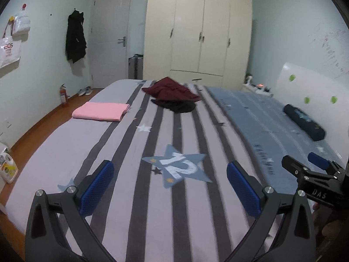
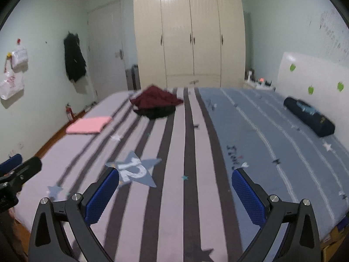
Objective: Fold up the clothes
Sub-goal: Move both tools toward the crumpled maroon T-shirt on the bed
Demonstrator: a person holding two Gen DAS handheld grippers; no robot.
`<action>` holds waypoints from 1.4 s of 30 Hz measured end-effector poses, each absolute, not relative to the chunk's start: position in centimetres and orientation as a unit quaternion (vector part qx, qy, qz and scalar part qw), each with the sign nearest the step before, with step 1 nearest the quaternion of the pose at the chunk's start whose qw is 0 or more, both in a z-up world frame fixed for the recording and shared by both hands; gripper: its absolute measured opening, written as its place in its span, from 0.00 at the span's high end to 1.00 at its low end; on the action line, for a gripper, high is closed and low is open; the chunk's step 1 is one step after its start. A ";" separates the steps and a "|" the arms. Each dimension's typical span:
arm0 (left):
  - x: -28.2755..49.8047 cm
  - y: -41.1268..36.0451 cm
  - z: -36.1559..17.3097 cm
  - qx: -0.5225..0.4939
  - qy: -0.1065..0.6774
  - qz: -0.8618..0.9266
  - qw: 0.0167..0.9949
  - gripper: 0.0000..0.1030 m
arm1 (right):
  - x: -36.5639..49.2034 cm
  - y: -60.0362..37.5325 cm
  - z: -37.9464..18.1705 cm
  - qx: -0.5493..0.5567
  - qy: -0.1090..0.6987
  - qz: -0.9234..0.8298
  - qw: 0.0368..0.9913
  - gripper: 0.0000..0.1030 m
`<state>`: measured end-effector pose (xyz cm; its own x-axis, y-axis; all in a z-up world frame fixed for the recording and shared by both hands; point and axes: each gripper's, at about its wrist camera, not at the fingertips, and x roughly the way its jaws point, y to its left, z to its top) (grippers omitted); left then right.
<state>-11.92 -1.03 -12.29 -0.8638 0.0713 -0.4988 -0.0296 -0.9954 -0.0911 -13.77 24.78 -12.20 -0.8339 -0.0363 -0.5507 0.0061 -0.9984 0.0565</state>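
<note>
Far left, on the wall: white bags (image 1: 9, 50) & a black jacket (image 1: 75, 37) on hooks; fire extinguisher (image 1: 63, 93) on the floor below. L side of the bed (image 1: 54, 148): a pink garment (image 1: 101, 111), folded flat, near the edge. Left gripper (image 1: 170, 187) hangs over the near end of the striped cover w/ blue pads (image 1: 97, 187) wide apart, nothing between them; star patch marked "12" (image 1: 177, 166) lies just past them. Mid-bed at the far end: crumpled maroon garment (image 1: 171, 90) on top of a black garment (image 1: 181, 106), both unfolded, well apart from both grippers. Behind: cream wardrobe (image 1: 196, 30). Right gripper (image 2: 175, 194) also spread wide & empty, over the stripes. Far right, by the headboard (image 2: 314, 76): dark rolled bundle (image 2: 309, 116) on the blue part of the cover.
</note>
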 end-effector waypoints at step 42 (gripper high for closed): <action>-43.0 -13.5 -12.9 -0.415 -0.079 0.897 0.131 0.01 | -39.6 11.4 -10.5 0.462 -0.069 -0.882 -0.063 0.01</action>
